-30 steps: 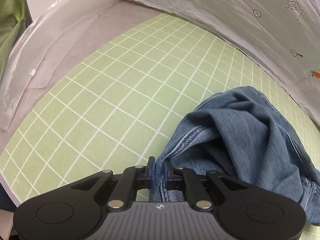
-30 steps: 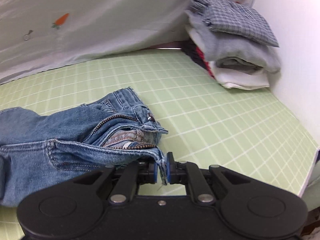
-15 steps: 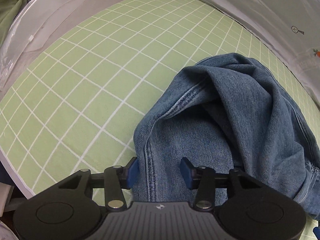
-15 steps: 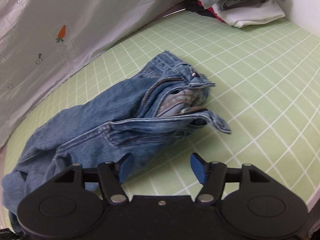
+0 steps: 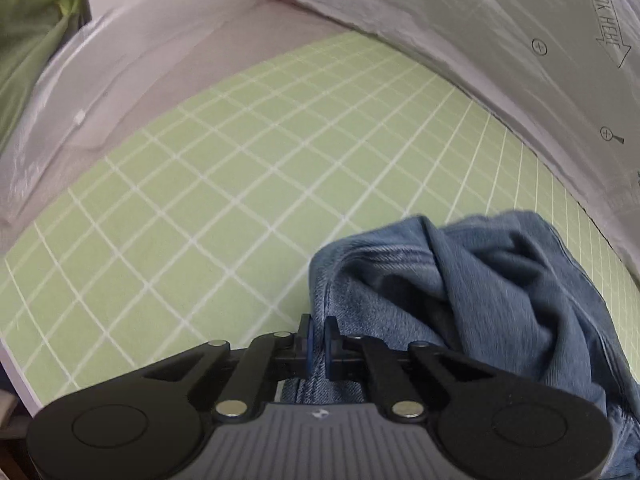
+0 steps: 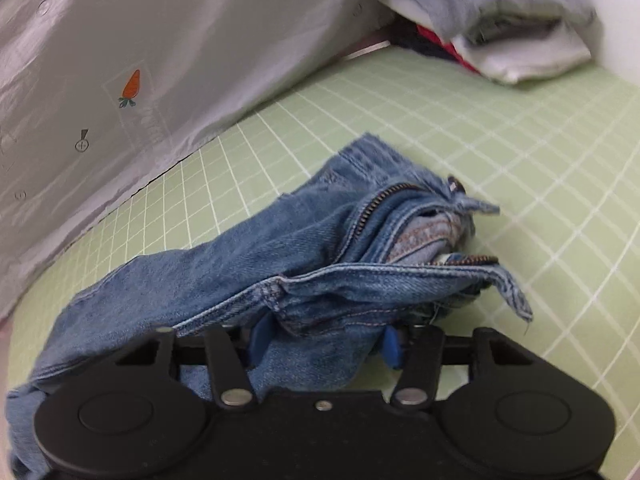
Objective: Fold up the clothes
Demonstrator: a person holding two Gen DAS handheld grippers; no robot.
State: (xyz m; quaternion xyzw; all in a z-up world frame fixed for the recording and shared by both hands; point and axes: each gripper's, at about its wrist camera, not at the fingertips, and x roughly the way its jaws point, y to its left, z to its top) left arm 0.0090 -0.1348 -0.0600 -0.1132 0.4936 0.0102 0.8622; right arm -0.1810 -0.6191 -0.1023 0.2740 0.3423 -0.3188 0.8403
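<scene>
The crumpled blue denim jeans [image 6: 304,264] lie on the pale green grid-lined mat [image 6: 540,168], filling the lower centre of the right wrist view and the lower right of the left wrist view.

Hidden or unclear: the far leg ends run under both gripper bodies and off the frame edges. The stack of folded clothes [image 6: 500,28] at upper right of the right wrist view is blurred and cut by the top edge.

Left gripper [image 5: 316,340]: jaws together, clamped on a seamed edge of the jeans [image 5: 480,292].

Right gripper [image 6: 326,340]: jaws apart and closing, a fold of denim between the blue pads [image 6: 260,336]; whether they press it cannot be told.

Only the right view shows the open zip, the waistband and the carrot print on the grey plastic sheet [image 6: 132,84]. Only the left view shows the "LOOK HERE" arrow on the white plastic sheet [image 5: 520,40].
</scene>
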